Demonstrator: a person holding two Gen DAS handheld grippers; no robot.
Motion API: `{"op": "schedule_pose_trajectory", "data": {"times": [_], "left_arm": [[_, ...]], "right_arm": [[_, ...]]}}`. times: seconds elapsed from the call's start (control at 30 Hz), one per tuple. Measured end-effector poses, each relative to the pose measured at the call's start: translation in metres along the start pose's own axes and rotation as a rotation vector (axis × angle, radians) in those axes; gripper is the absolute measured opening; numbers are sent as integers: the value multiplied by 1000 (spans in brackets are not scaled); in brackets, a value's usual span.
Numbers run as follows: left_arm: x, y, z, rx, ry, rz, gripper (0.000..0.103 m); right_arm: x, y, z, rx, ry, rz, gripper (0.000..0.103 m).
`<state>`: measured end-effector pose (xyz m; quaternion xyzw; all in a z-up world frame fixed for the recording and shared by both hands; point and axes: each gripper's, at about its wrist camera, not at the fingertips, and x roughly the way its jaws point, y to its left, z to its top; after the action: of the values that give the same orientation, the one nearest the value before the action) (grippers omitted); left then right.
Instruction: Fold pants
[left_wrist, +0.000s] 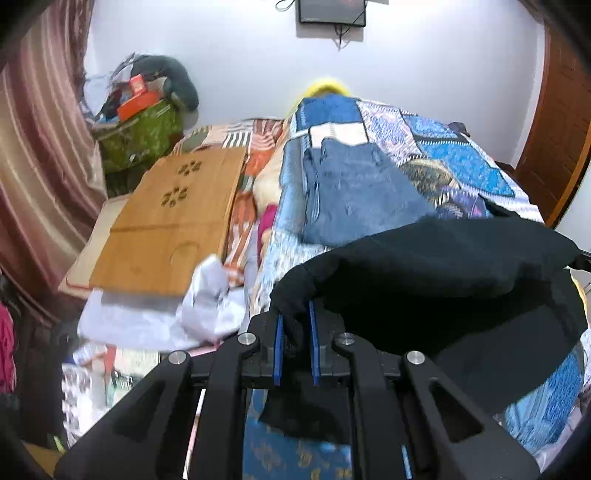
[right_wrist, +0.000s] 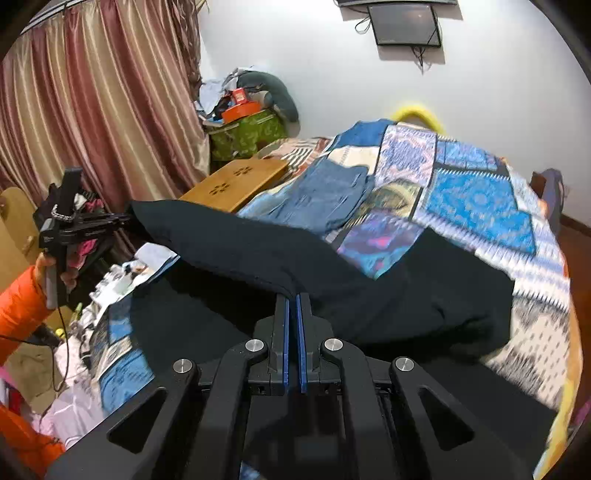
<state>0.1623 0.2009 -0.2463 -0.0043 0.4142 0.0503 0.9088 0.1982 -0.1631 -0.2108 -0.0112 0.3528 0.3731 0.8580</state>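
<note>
Left claw (left_wrist: 295, 325) clenched on black pants (left_wrist: 443, 266) edge, lower centre. Right claw (right_wrist: 294, 310) pinching same pants (right_wrist: 369, 295), centre frame, draped over bed (right_wrist: 480, 199). Best: keep edge taut, both corners level, lay flat short of folded jeans (left_wrist: 354, 192).

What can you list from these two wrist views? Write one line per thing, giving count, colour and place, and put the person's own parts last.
Black pants: one, black, lifted over the bed, an edge pinched in each claw.
Folded jeans: one stack, blue, on the quilt beyond the pants.
Quilt: one, blue patchwork, covering the bed.
Wooden board: one, tan with paw cut-outs, on the bed beside the quilt.
Curtain: one, striped pink and beige, beside the bed.
Green box: one, corner by the curtain, clutter on top.
Screen: one, black, on the white wall.
Left claw: one, black with blue pads, shut on the pants.
Right claw: one, the same, shut on the pants.
Sleeve: orange, behind the left claw.
</note>
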Motion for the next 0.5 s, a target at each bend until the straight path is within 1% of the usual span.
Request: {"op": "schedule_pose_trajectory", "data": {"times": [0.1,0.23,0.37,0.5], "left_arm": [[3,3,-24,-9,25,8,11],[17,4,-51,-26,85,17,10],[32,5,-76,-57,152,12,9],[41,6,-88,-66,221,7,10]], "right_arm": [[0,6,-14,16,-9,0,3],[2,4,-35,111,-18,17,3],[8,6,-51,137,22,5,3],[7,4,-59,148,78,-5,4]]}}
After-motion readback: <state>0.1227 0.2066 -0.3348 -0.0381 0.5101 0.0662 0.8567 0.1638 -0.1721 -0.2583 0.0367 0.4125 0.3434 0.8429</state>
